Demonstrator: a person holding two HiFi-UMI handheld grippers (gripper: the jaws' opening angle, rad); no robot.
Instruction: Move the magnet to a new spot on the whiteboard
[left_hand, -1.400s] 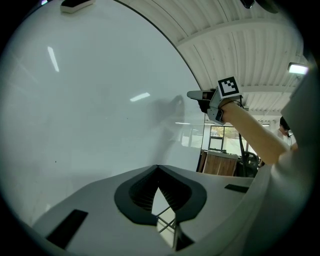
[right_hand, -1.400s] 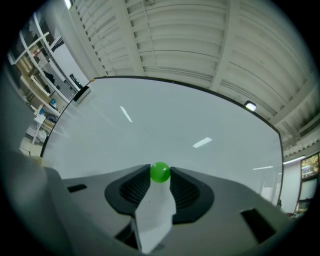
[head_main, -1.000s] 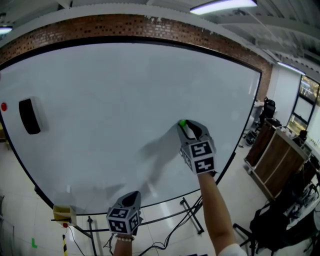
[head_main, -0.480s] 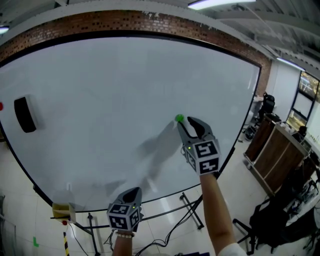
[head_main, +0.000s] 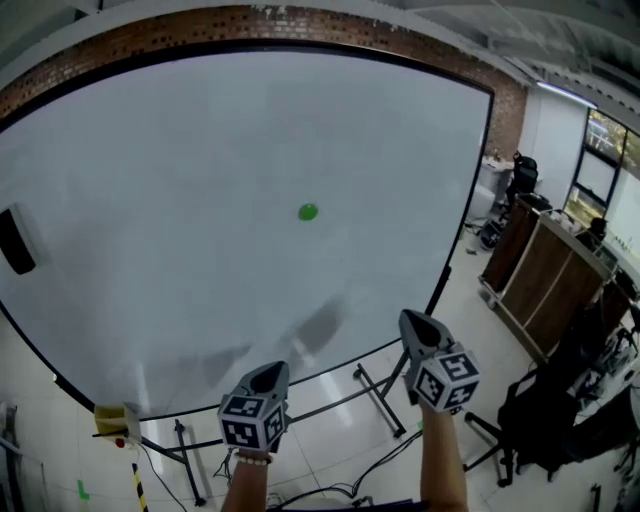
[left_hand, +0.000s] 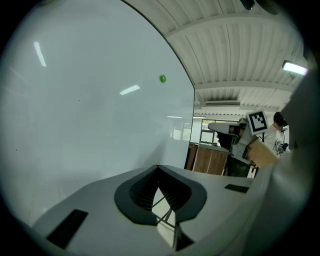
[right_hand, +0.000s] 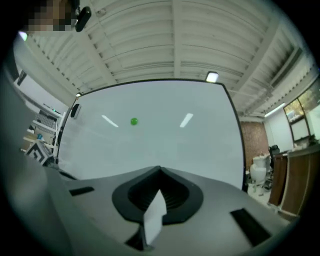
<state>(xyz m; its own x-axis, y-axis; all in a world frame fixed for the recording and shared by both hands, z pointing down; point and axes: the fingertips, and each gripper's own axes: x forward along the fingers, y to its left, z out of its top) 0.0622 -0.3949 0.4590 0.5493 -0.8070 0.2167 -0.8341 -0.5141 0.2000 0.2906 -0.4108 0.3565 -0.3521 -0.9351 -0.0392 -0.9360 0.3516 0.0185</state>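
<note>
A small round green magnet (head_main: 308, 212) sticks alone to the middle of the large whiteboard (head_main: 180, 130). It also shows in the left gripper view (left_hand: 162, 78) and the right gripper view (right_hand: 134, 121). My right gripper (head_main: 413, 322) hangs well below and right of the magnet, off the board, shut with nothing between its jaws (right_hand: 160, 170). Lower still, near the board's bottom edge, my left gripper (head_main: 270, 371) is shut and empty too (left_hand: 158, 167).
A black eraser (head_main: 14, 240) clings to the board's far left edge. A yellow object (head_main: 112, 421) sits at the board's lower left corner, and the stand's legs (head_main: 378, 402) spread on the floor. Wooden cabinets (head_main: 540, 268) and a chair stand at the right.
The right gripper let go of the green magnet, shut, and drew back down and right, away from the board. The magnet stays on the board. The left gripper barely moved.
</note>
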